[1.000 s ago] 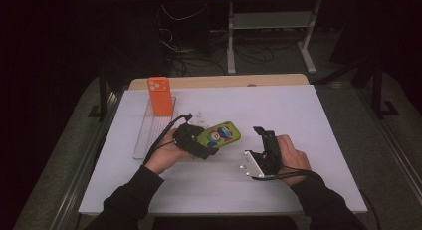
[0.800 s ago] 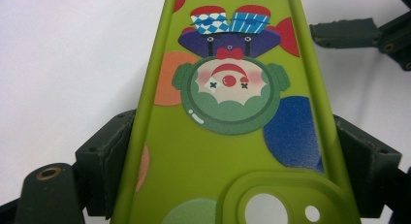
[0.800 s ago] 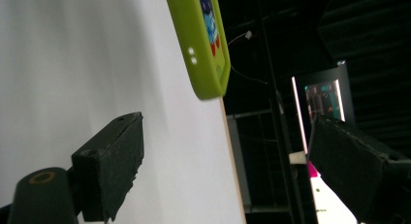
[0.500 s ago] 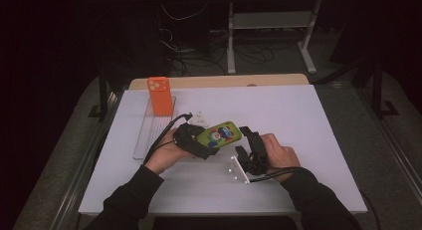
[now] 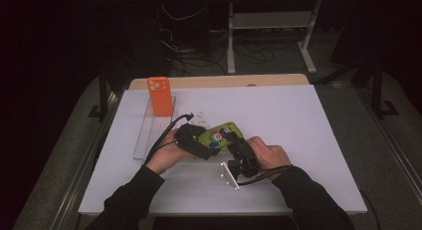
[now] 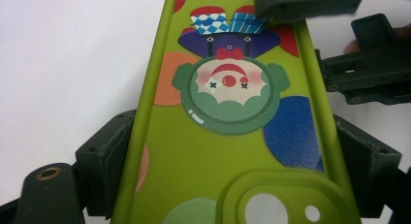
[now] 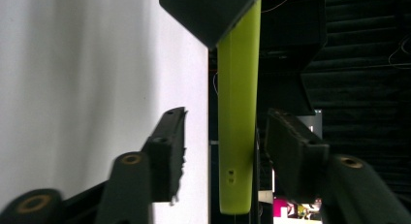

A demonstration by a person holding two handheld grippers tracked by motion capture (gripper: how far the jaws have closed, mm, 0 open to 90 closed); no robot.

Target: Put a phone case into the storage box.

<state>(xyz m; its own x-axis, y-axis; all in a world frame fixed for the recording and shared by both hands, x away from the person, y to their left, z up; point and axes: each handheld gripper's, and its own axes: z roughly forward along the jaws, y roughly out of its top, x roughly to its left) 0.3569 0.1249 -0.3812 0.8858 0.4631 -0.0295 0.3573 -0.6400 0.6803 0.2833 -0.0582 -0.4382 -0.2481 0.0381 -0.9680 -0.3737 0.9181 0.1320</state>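
Between the jaws of the left gripper [image 5: 199,140] the green phone case [image 5: 223,135] is clamped by its long edges. The right gripper [image 7: 223,151] has just been closing around the case's free end, pads not yet touching. Next it should probably pinch that end squarely.

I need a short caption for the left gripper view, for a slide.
Left tongs clamp a green clown-print phone case by its side edges above the white table.
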